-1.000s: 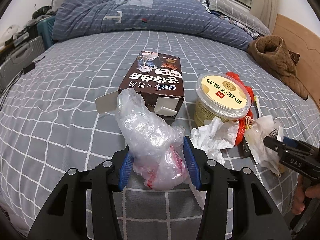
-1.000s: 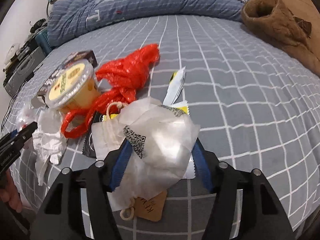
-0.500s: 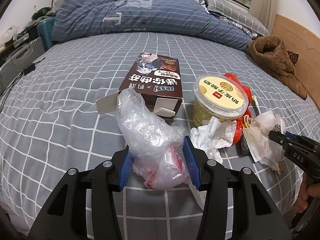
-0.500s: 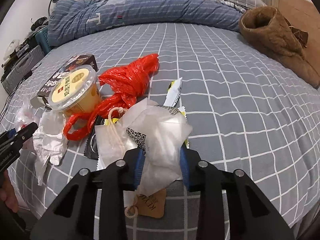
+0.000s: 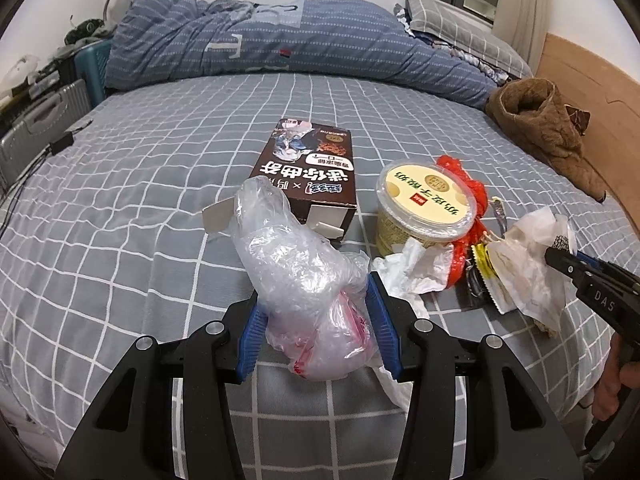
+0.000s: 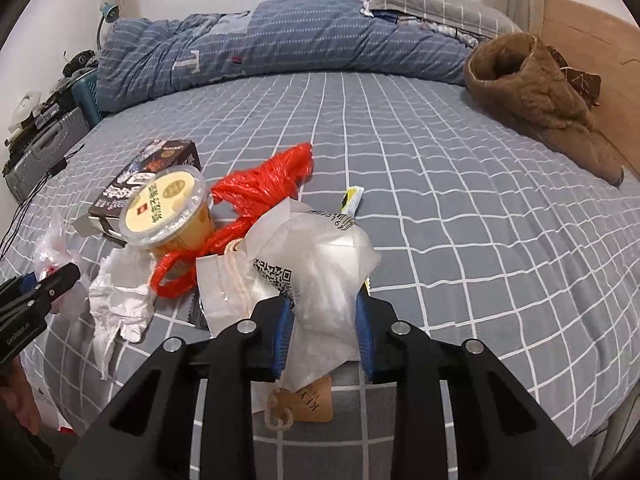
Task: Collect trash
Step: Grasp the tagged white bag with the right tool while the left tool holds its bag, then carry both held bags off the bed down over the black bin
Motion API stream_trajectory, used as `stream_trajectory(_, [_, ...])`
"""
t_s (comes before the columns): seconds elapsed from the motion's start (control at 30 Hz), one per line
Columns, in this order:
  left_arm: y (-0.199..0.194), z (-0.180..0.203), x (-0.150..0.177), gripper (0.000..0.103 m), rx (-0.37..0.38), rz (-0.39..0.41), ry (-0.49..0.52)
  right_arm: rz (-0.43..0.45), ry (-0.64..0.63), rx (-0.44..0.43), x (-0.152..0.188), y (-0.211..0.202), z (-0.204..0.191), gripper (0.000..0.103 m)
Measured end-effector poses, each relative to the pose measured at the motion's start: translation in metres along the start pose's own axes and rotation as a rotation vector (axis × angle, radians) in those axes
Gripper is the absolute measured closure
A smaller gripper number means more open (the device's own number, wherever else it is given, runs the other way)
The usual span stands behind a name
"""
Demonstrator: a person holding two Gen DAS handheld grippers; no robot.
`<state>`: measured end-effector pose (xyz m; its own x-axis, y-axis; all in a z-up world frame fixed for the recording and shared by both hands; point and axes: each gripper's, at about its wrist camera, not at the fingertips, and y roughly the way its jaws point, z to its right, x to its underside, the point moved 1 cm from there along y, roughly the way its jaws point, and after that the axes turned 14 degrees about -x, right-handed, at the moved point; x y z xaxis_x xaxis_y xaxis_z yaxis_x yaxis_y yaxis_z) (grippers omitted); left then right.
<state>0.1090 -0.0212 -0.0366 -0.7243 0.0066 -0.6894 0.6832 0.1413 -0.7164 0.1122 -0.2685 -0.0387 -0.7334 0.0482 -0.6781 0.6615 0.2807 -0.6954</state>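
Plastic bag [image 5: 296,280] in left gripper [image 5: 318,322] points up, leaning left.

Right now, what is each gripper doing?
Left gripper: closed on the clear plastic bag.
Right gripper: jaws just closed on the white paper bag.

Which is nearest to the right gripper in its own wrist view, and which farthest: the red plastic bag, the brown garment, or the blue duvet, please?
From the right gripper:
1. Red plastic bag, just ahead, left.
2. Brown garment, far right.
3. Blue duvet, along the bed's far edge.
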Motion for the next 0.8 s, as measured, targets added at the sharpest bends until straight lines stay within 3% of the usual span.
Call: stream_trajectory(0.8, [-0.051,0.010,0.022,0.056,0.062,0.024,0.013,0.055,-0.063,-0.027,0.012,-0.051,-0.035,0.077])
